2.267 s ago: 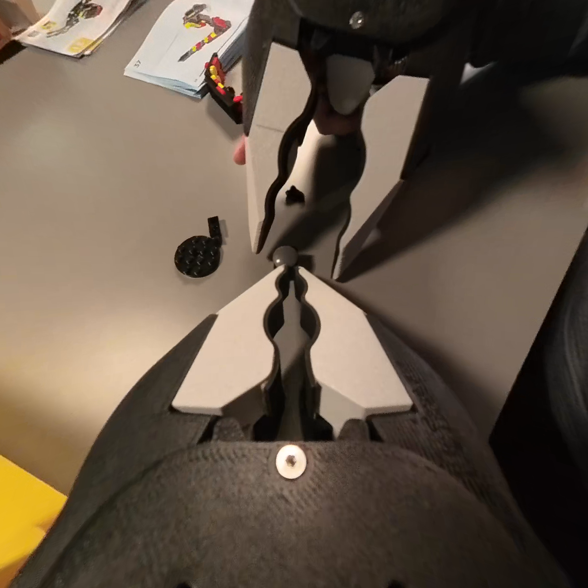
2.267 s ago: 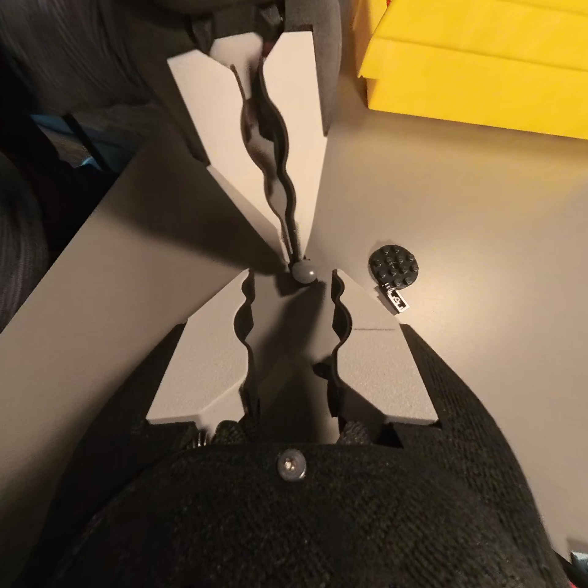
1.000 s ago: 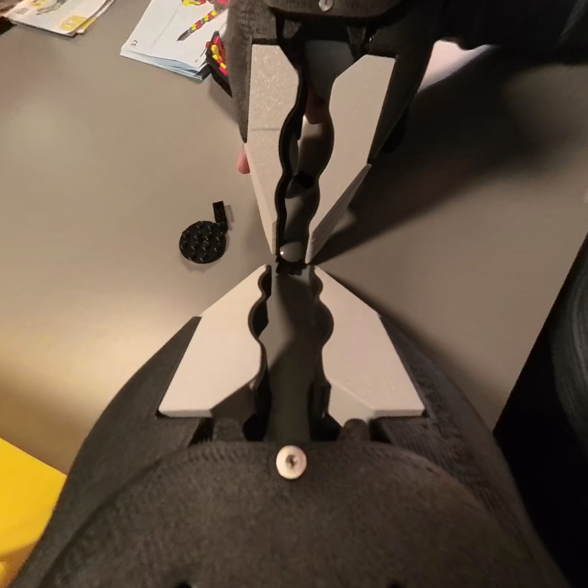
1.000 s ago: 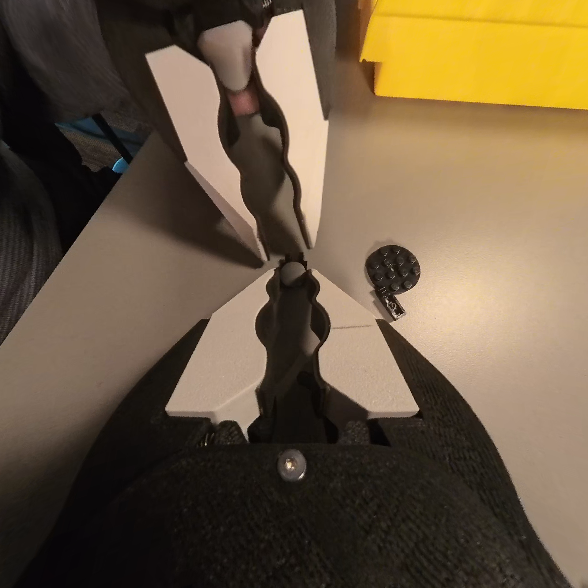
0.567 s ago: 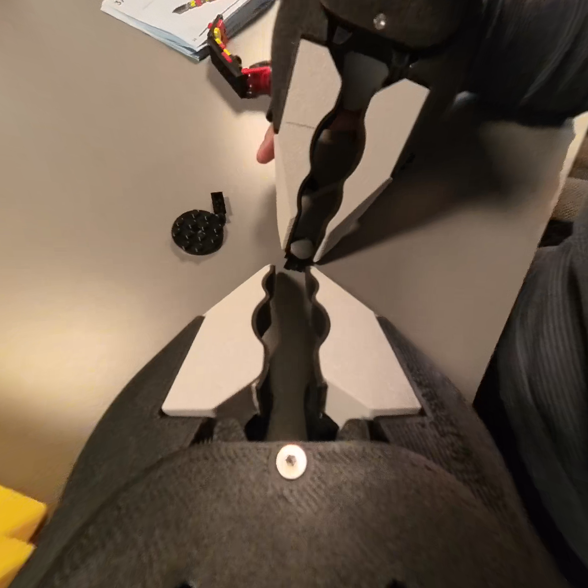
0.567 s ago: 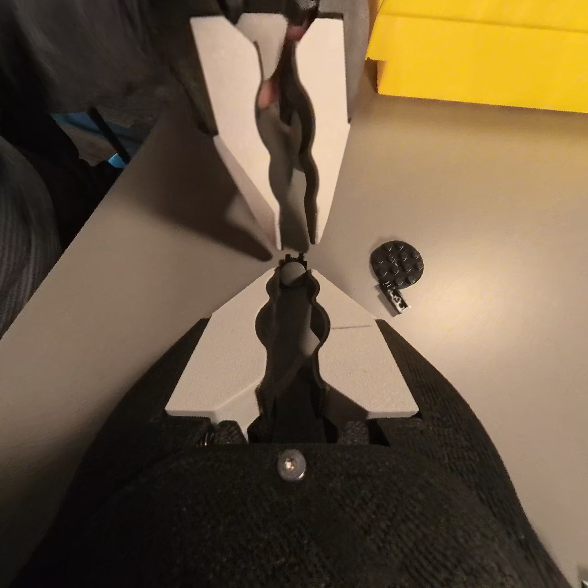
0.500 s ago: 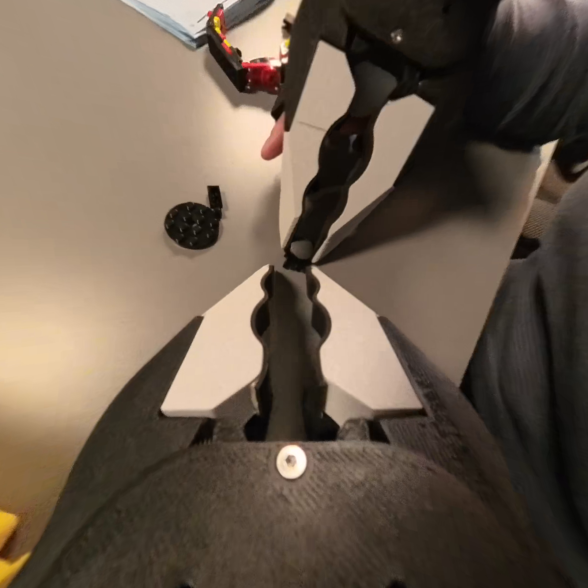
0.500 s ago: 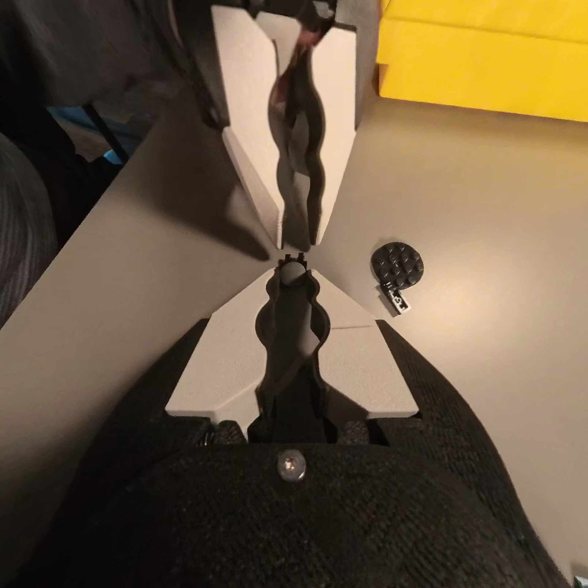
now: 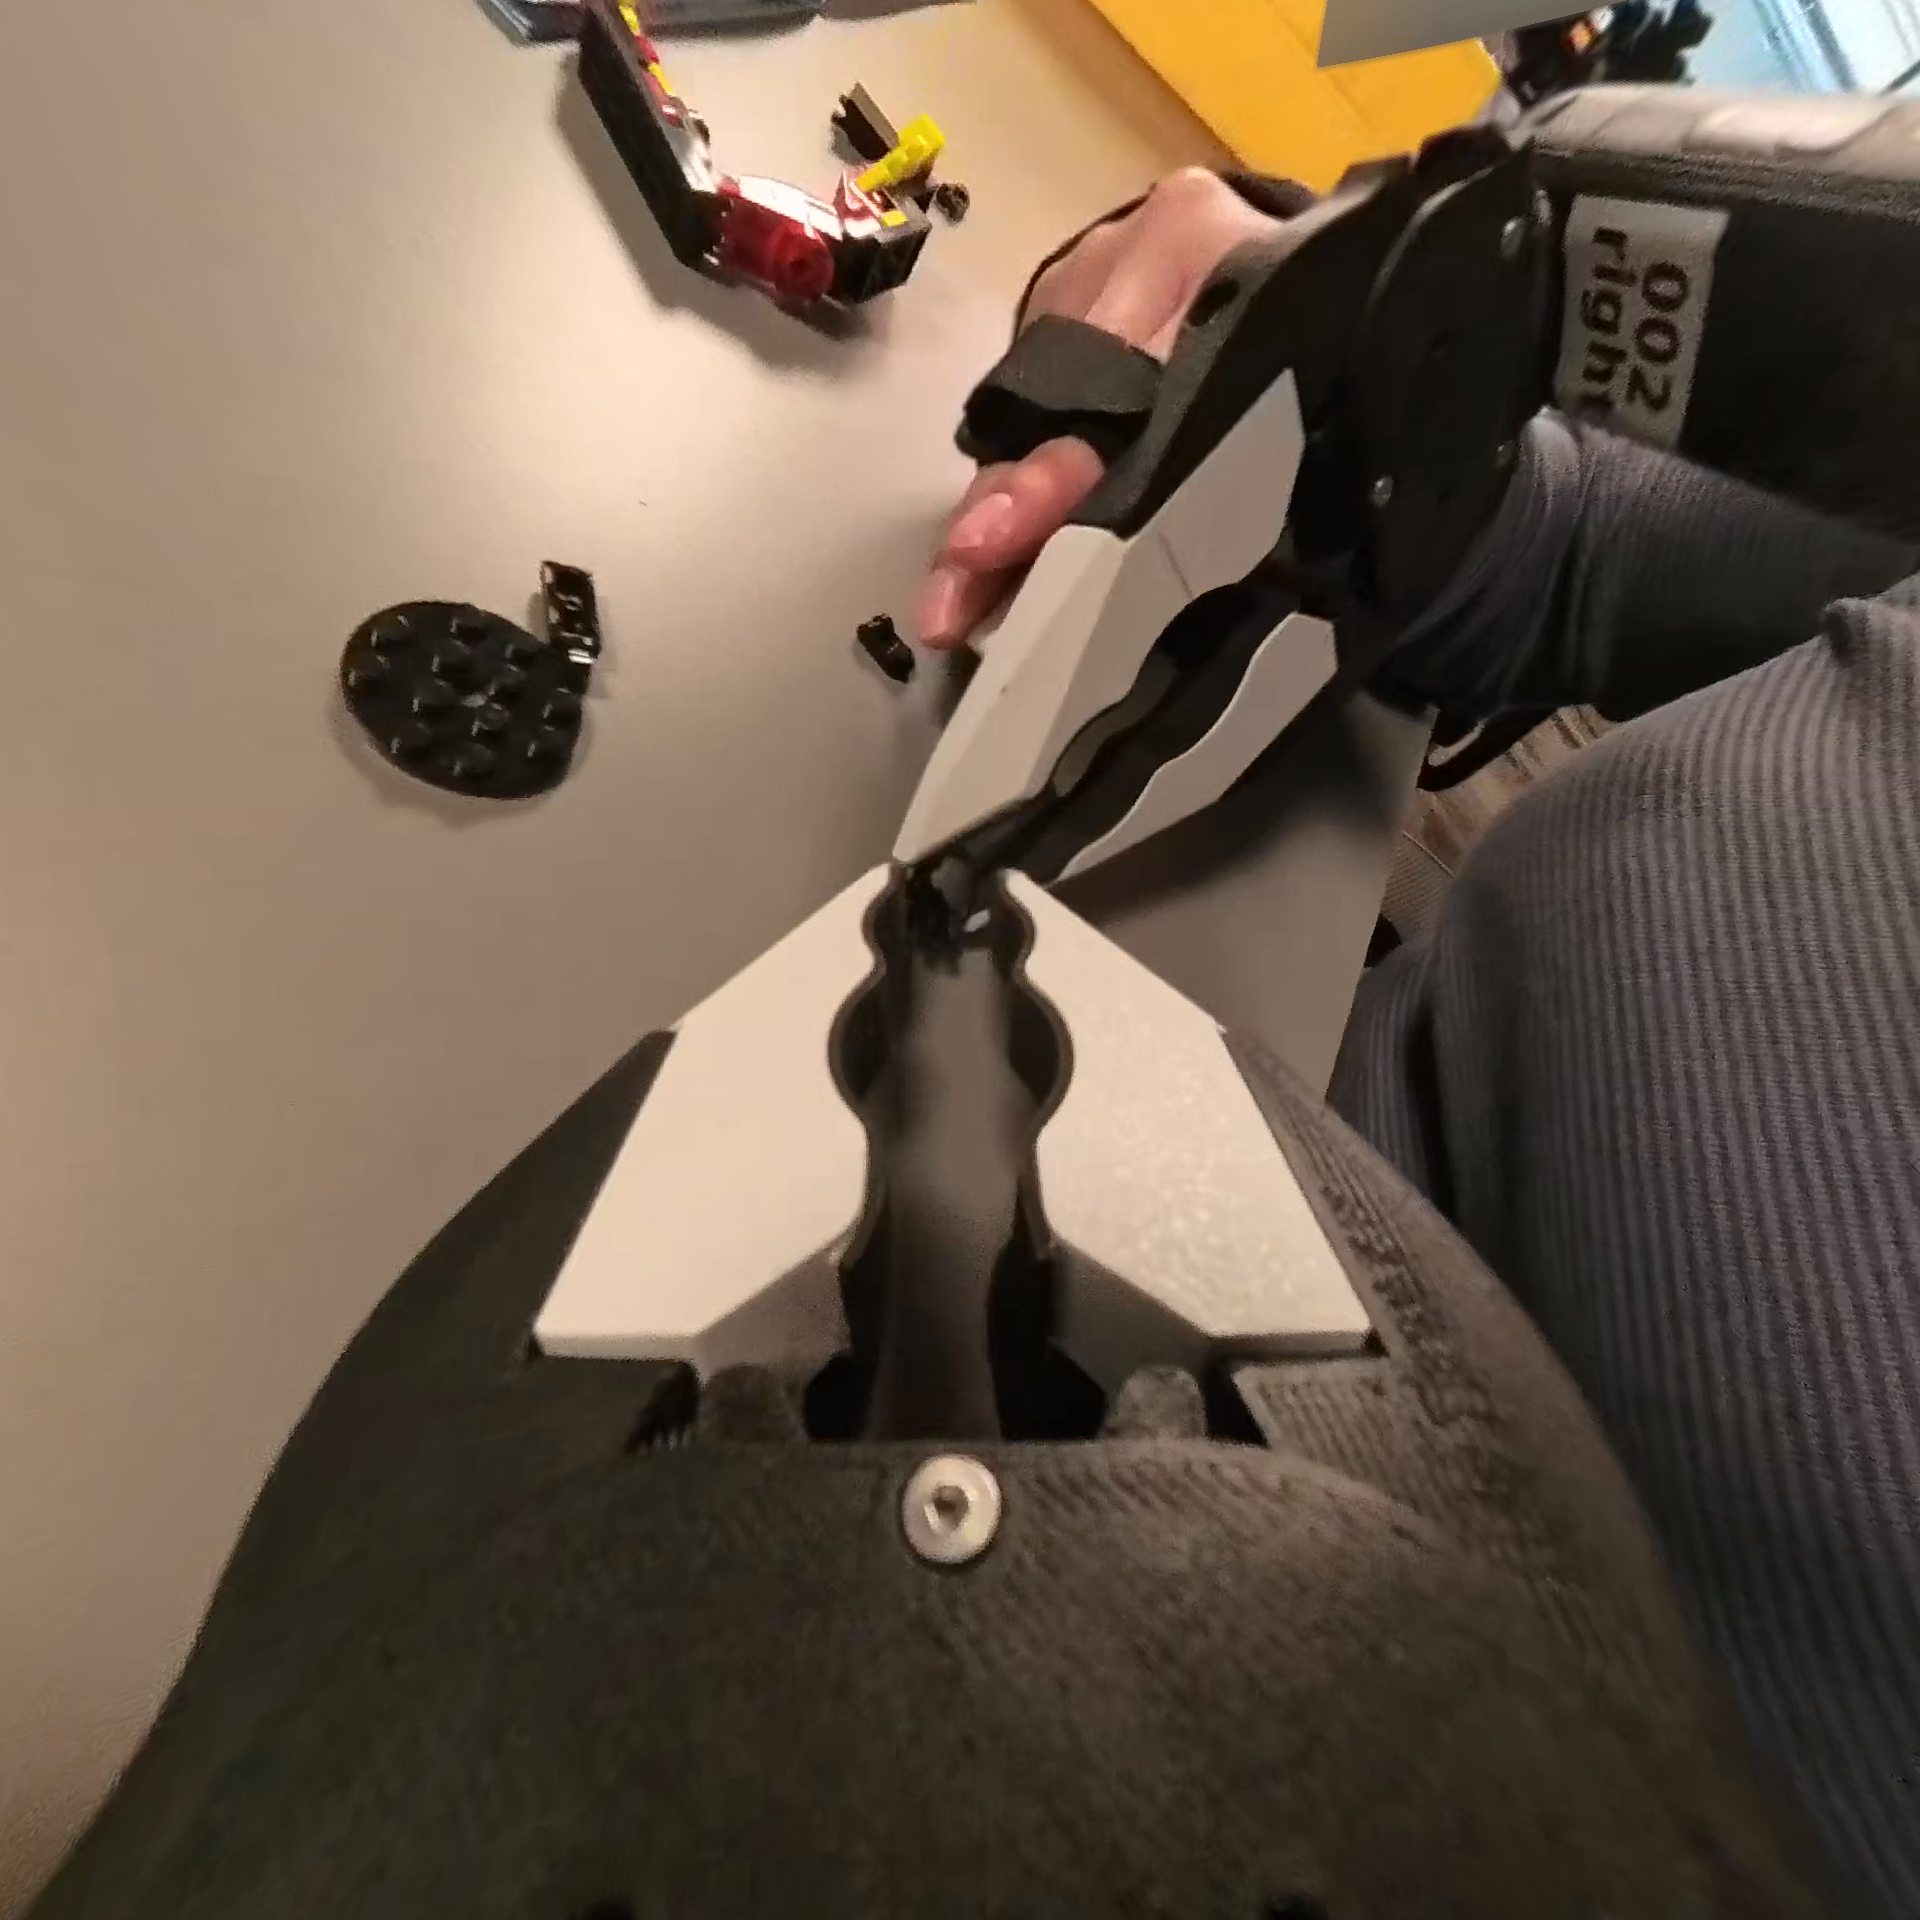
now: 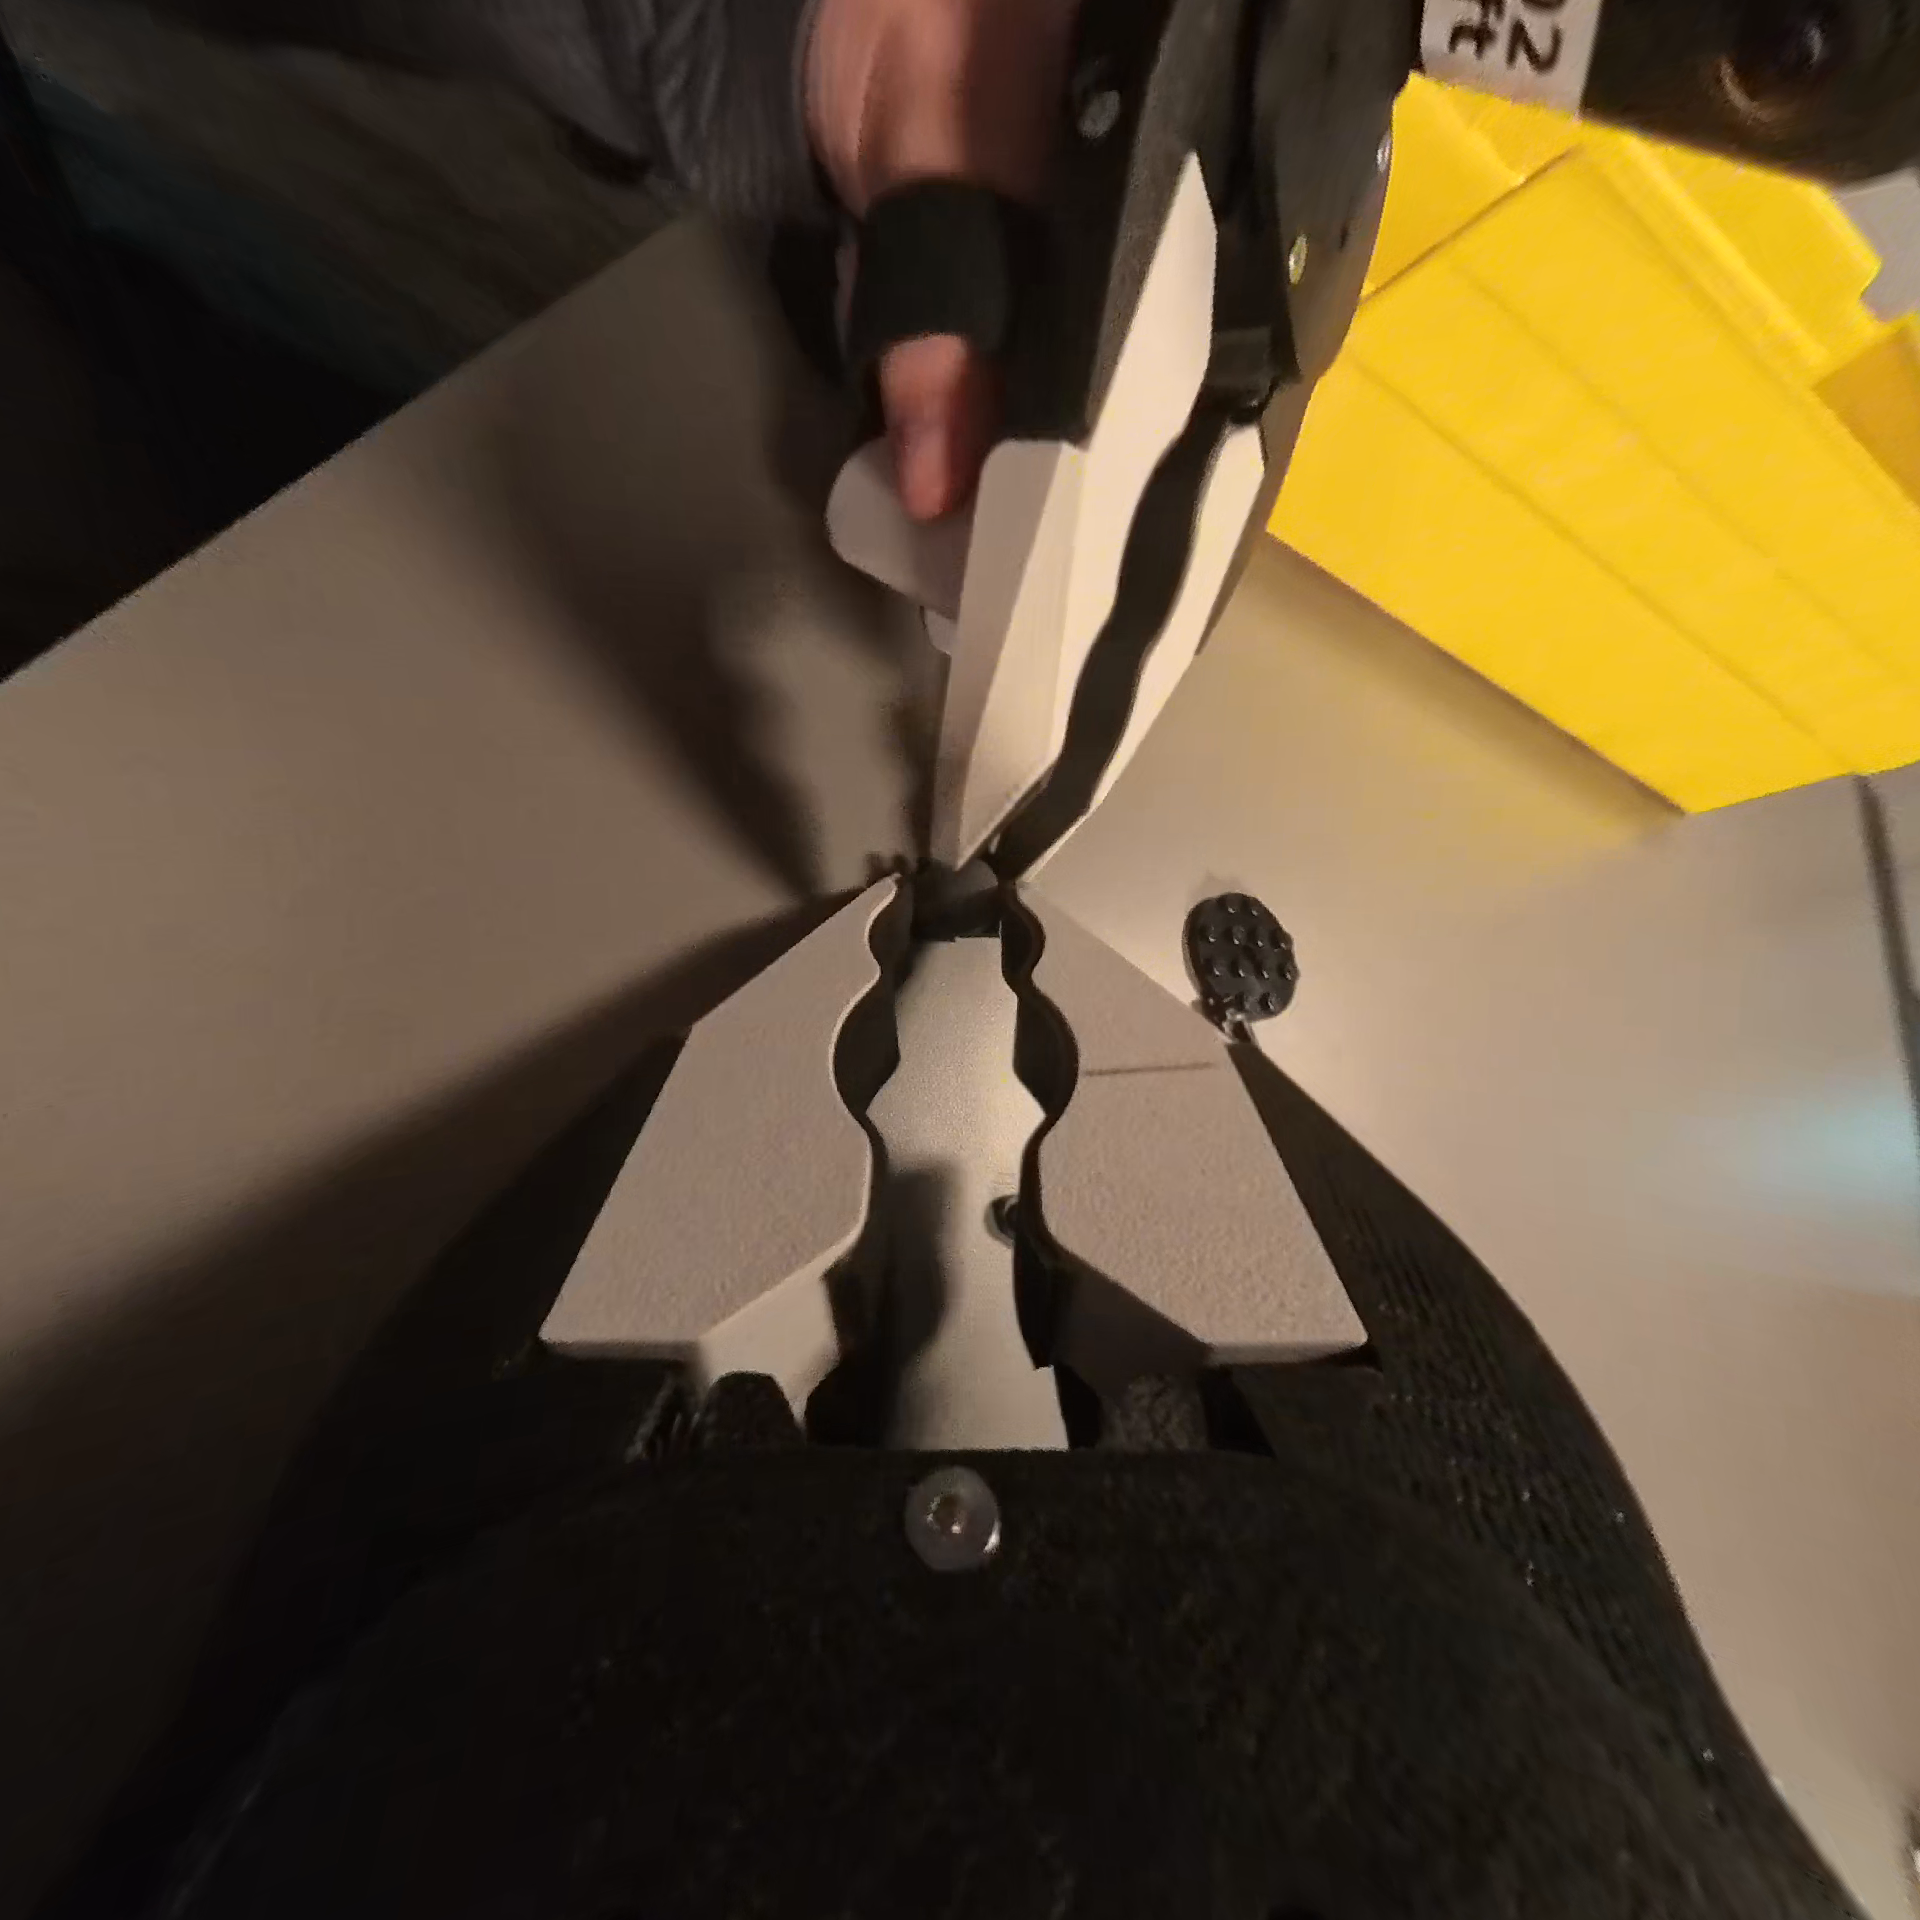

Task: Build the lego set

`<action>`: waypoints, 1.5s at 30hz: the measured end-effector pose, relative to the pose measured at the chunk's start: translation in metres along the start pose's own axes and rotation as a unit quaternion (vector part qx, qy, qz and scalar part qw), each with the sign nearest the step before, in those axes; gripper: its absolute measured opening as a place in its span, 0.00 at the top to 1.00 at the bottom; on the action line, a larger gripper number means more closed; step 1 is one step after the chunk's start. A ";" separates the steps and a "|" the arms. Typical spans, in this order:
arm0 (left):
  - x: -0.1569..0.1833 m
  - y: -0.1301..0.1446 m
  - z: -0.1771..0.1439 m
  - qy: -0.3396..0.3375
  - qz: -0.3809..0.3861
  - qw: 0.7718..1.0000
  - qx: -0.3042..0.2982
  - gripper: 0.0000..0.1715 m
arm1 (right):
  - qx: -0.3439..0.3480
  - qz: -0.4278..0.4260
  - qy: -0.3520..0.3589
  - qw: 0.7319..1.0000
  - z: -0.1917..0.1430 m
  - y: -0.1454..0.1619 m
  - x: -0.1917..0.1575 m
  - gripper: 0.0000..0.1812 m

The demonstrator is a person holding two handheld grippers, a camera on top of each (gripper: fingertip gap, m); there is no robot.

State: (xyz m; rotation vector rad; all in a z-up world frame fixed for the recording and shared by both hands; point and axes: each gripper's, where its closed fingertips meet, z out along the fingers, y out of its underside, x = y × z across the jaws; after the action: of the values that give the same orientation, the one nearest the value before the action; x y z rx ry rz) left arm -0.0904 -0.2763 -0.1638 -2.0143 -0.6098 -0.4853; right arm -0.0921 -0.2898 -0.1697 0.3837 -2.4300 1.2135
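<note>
I am pinching a small black lego piece (image 9: 940,914) tip to tip between my narrowed left gripper (image 9: 943,902) and right gripper (image 10: 951,902), above the counter (image 9: 260,935). Each gripper is carrying a white printed label. A black round studded plate (image 9: 462,698) is lying nearby.

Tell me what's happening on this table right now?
A person holds a gripper in each hand, tips meeting over the grey table. The left gripper and the right gripper both pinch a small dark lego piece, seemingly joining parts. A round black studded plate and a red-and-black partly built lego assembly lie untouched farther off.
</note>
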 end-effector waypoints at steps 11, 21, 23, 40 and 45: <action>0.004 0.002 0.005 0.005 -0.011 1.000 -0.009 0.93 | 0.016 -0.082 0.051 0.995 -0.004 -0.004 -0.002 0.92; 0.011 0.012 0.006 -0.079 0.126 0.989 -0.018 0.95 | 0.043 -0.030 0.040 0.998 -0.014 -0.011 -0.008 0.83; 0.014 0.015 0.008 -0.096 0.175 0.980 -0.027 0.95 | 0.049 0.034 0.008 0.998 -0.019 -0.012 -0.009 0.84; 0.019 0.024 0.015 -0.108 0.250 0.960 -0.058 0.95 | 0.003 0.140 -0.104 0.985 -0.015 -0.004 -0.031 0.93; 0.019 0.026 0.015 -0.109 0.259 0.958 -0.060 0.95 | 0.006 0.135 -0.100 0.986 -0.015 -0.004 -0.030 0.96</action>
State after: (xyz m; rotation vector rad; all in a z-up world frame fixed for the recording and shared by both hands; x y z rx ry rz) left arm -0.0584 -0.2696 -0.1779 -2.2551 -0.1609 0.0172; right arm -0.0602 -0.2780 -0.1723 0.1905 -2.7165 1.3571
